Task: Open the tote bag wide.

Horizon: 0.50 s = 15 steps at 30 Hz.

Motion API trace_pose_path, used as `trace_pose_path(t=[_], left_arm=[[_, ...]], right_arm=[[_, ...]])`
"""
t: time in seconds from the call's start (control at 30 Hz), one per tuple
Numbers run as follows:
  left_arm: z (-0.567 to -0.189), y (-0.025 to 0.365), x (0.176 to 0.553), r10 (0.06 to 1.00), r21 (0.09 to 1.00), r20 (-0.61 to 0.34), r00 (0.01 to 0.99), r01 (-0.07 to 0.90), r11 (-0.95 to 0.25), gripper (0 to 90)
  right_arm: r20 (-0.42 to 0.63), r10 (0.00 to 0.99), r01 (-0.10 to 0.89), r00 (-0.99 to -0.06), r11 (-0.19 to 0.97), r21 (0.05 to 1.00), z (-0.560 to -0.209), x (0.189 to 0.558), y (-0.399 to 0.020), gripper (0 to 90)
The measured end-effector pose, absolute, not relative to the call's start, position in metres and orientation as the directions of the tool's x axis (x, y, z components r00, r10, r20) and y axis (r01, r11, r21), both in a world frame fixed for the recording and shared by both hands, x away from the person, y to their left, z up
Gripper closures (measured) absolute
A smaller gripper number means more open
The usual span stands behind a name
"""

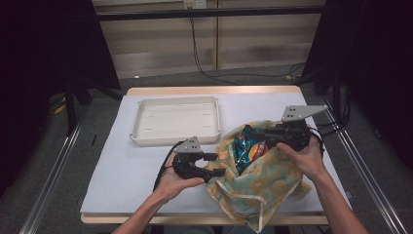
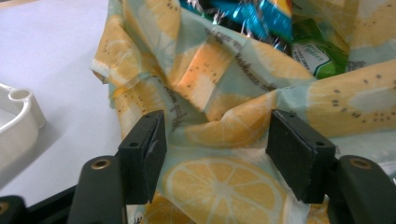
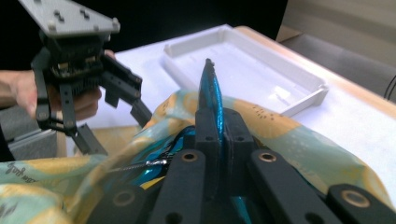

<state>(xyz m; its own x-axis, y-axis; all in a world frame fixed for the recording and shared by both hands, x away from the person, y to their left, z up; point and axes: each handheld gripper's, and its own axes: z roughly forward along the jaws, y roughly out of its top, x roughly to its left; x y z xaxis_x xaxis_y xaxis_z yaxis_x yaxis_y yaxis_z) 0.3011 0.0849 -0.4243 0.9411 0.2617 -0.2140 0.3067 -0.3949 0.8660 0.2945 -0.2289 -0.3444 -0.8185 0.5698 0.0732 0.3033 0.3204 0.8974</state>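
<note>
A cloth bag printed with orange slices lies open at the table's front right, with shiny snack packets inside. My right gripper reaches into the bag's mouth. In the right gripper view it is shut on the thin edge of a blue foil packet, which stands up between the pads. My left gripper sits at the bag's left rim. Its jaws stand open, with a fold of the bag's cloth between them and the pads clear of it. A blue packet and a green one show inside the bag.
A shallow white tray lies empty behind the left gripper, on the white mat that covers the tabletop. Metal rails run along both sides of the table. Cables hang across the floor behind it.
</note>
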Motion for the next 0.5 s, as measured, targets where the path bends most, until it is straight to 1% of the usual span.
trace_pose_path(t=[0.07,0.1,0.13,0.17,0.2,0.23,0.5], left_arm=[[-0.424,0.085,0.3,0.266,0.864,-0.207,0.942,0.304,-0.403,35.8],[-0.425,0.084,0.3,0.264,0.864,-0.206,0.942,0.302,-0.404,35.7],[-0.425,0.084,0.3,0.265,0.863,-0.205,0.942,0.301,-0.405,35.7],[-0.425,0.083,0.299,0.265,0.864,-0.206,0.942,0.302,-0.402,34.9],[-0.425,0.083,0.299,0.265,0.864,-0.206,0.942,0.302,-0.402,34.6],[-0.425,0.083,0.299,0.262,0.864,-0.203,0.944,0.298,-0.406,34.4],[-0.421,0.083,0.299,0.267,0.874,-0.197,0.943,0.292,-0.388,32.3]], right_arm=[[0.082,0.577,0.299,-0.813,0.292,0.908,-0.34,0.293,-0.234,88.3],[0.089,0.583,0.289,-0.808,0.26,0.921,-0.334,0.291,-0.239,88.7],[0.089,0.583,0.289,-0.808,0.26,0.921,-0.334,0.291,-0.239,88.7],[0.09,0.6,0.278,-0.795,0.227,0.933,-0.329,0.289,-0.244,88.9],[0.09,0.6,0.278,-0.795,0.227,0.933,-0.329,0.289,-0.244,88.9],[0.094,0.611,0.269,-0.786,0.201,0.942,-0.325,0.287,-0.249,89.0],[0.116,0.628,0.261,-0.769,0.143,0.955,-0.319,0.287,-0.253,89.4]])
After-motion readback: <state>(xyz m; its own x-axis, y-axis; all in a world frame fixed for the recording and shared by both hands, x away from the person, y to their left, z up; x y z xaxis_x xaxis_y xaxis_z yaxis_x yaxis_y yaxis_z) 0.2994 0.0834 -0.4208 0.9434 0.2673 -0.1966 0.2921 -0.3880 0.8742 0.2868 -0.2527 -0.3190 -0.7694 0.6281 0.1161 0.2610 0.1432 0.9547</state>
